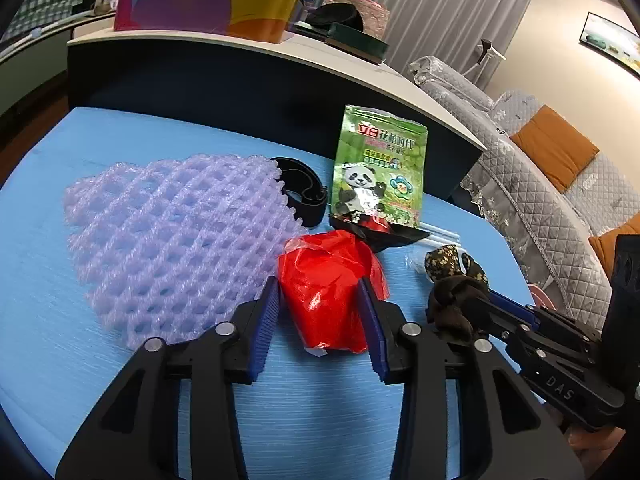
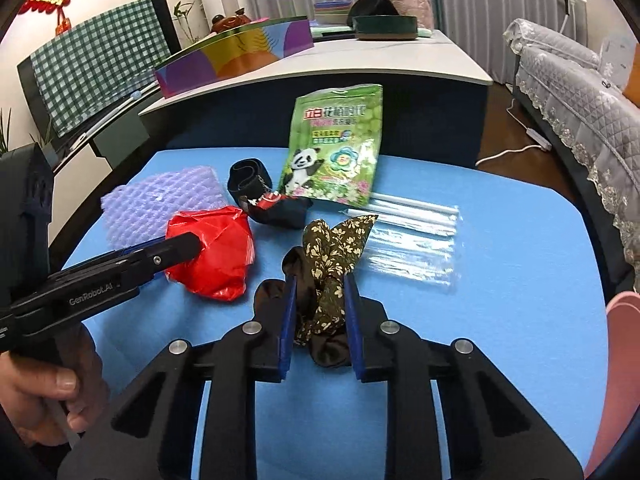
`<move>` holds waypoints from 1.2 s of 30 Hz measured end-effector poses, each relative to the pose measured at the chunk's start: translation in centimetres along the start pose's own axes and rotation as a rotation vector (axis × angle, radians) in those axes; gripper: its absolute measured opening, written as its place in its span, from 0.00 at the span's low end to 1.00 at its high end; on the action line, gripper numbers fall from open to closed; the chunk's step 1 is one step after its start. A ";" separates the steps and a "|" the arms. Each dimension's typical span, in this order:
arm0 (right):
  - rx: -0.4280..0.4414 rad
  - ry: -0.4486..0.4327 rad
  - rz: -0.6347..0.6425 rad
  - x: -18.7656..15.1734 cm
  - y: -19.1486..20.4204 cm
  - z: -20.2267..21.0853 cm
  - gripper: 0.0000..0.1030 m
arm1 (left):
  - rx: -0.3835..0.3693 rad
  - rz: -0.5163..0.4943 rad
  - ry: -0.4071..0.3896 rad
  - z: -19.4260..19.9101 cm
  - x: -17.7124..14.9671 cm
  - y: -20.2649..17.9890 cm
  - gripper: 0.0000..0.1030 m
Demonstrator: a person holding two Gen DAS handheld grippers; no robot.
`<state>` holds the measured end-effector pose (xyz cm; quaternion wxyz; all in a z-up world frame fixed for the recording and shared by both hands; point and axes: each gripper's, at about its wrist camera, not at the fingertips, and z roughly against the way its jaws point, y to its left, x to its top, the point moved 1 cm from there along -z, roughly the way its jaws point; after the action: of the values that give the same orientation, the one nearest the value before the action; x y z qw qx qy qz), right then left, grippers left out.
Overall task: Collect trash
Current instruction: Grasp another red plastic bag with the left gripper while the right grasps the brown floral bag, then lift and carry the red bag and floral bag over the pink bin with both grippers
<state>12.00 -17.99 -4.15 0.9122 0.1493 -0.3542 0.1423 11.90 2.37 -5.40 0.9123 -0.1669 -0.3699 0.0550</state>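
Observation:
A crumpled red plastic bag (image 1: pixel 324 292) lies on the blue table (image 1: pixel 120 380). My left gripper (image 1: pixel 318 284) is open and straddles it, one blue pad close on each side. In the right wrist view the same bag (image 2: pixel 220 252) shows with a left finger against its near side. A brown floral cloth bundle (image 2: pixel 326 264) lies to the right of the bag. My right gripper (image 2: pixel 320 280) is shut on it, the cloth filling the gap between the pads and spilling out past the left pad. In the left wrist view this bundle (image 1: pixel 452 276) sits at the right gripper's tip.
On the table lie a purple foam net (image 1: pixel 168 240), a black strap (image 1: pixel 300 184), a green panda pouch (image 1: pixel 380 168), a black wrapper (image 2: pixel 280 210) and clear plastic packaging (image 2: pixel 412 240). A pink container rim (image 2: pixel 624 360) stands at the right. A white counter (image 2: pixel 360 64) runs behind and a sofa (image 1: pixel 540 208) stands right.

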 end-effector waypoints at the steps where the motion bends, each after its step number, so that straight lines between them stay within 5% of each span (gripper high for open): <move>1: -0.002 -0.002 0.002 0.0 -0.2 0.3 0.22 | 0.000 -0.005 -0.001 0.1 0.0 -0.2 0.34; 8: -0.020 -0.048 0.003 0.2 -0.6 2.6 0.22 | 0.023 -0.098 -0.040 1.5 0.2 -2.4 0.22; 36: -0.191 -0.179 -0.016 -2.1 -4.4 13.2 0.22 | 0.011 -0.252 -0.125 6.6 -1.3 -8.9 0.21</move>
<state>4.15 -27.27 2.89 0.8882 0.0763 -0.4447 0.0870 6.13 -4.55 1.25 0.8881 -0.1103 -0.4436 -0.0476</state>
